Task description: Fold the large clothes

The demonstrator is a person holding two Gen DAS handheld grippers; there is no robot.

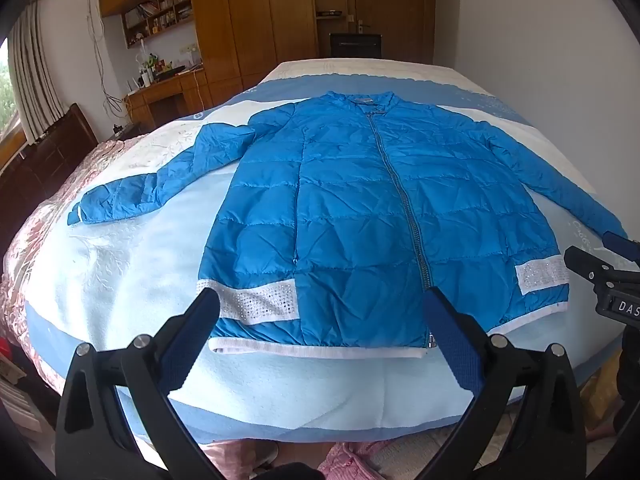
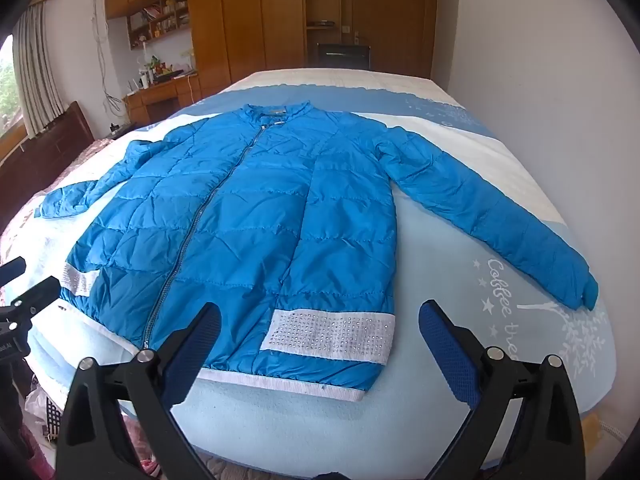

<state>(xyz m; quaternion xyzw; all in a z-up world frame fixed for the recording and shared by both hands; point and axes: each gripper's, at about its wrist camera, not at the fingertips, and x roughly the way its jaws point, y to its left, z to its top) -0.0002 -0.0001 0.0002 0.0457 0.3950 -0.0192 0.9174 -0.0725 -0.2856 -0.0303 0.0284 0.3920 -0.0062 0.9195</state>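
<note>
A blue quilted jacket lies flat, front up and zipped, on the bed, collar far, white hem near, both sleeves spread out. It also shows in the right wrist view. My left gripper is open and empty, hovering over the hem left of the zipper. My right gripper is open and empty, above the white studded band at the jacket's right hem. The right gripper also shows at the right edge of the left wrist view.
The bed has a pale blue and white blanket with a pink quilt at its left edge. A wooden desk and wardrobe stand beyond. A white wall borders the right side.
</note>
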